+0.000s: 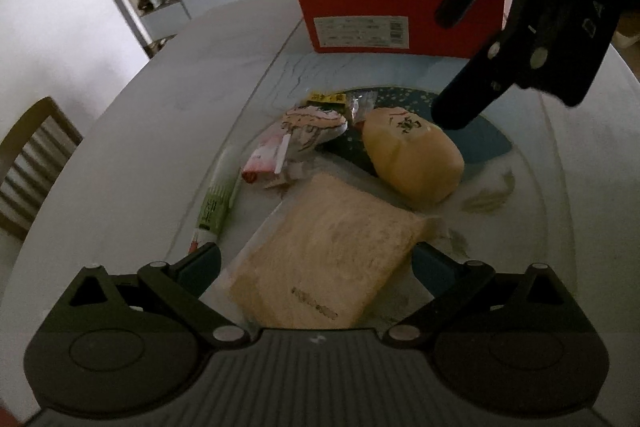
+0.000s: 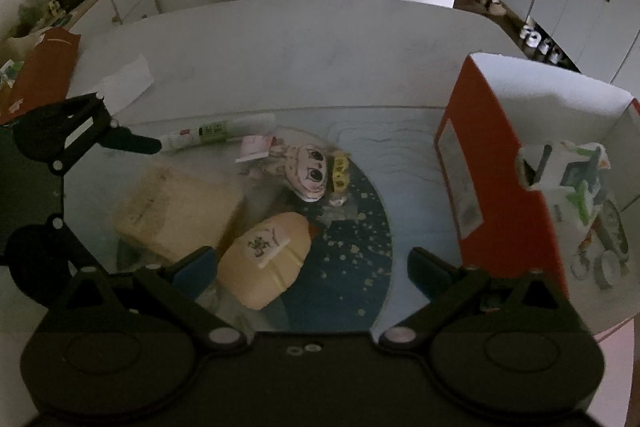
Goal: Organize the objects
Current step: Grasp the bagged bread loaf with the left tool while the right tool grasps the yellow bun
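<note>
Between our left gripper (image 1: 316, 267) fingers sits the pale flat packet (image 1: 320, 263), close under the camera, with the jaws spread wide on either side of it and not yet pressing it. We read its long axis as running away from us and slightly to the right, toward the red box (image 1: 396, 15), so closing straight across its narrow width looks the natural move. Our right gripper (image 2: 312, 267) is also wide apart and holds nothing; it hangs just above the yellow bun-shaped packet (image 2: 266, 259), which lies beside the flat packet on the side nearer the red box (image 2: 500, 195). Farther from the box than the bun lie the doll-face pouch (image 2: 308, 171) and a green-labelled tube (image 2: 208, 135), all on the pale surface (image 2: 280, 51). Inside the box we see one printed bag (image 2: 576, 187) already standing. We judge the left gripper nearer the flat packet, the right nearer the bun.
</note>
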`<state>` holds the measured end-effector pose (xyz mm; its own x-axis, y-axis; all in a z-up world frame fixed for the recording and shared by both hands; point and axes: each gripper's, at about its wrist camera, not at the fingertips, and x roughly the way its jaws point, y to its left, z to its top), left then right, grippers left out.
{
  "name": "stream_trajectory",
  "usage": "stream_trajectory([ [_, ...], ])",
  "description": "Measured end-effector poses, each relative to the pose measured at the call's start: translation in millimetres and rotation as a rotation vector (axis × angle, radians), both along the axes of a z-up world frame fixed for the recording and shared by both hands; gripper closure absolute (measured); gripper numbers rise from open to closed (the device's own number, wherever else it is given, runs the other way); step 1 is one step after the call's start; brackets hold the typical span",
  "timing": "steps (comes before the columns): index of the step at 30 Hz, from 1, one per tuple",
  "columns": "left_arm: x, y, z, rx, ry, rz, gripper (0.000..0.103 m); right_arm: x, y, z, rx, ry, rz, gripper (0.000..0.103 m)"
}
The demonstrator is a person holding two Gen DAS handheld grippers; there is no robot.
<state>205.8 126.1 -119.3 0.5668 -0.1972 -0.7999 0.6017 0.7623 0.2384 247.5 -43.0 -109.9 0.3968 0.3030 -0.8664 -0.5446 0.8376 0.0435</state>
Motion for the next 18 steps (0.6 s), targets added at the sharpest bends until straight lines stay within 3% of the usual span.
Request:
stream_trajectory([
  [8,20.0,4.6,-14.6,-0.002,0.043,-0.024,0.001,8.4,13.1,-14.9,-0.023,0.027,0.003,0.005],
  [18,38.1,14.3,-21.9,-0.109,0.089,0.043,0.000,10.7,17.5,-35.1,-0.006,0.096,-0.001,0.009],
])
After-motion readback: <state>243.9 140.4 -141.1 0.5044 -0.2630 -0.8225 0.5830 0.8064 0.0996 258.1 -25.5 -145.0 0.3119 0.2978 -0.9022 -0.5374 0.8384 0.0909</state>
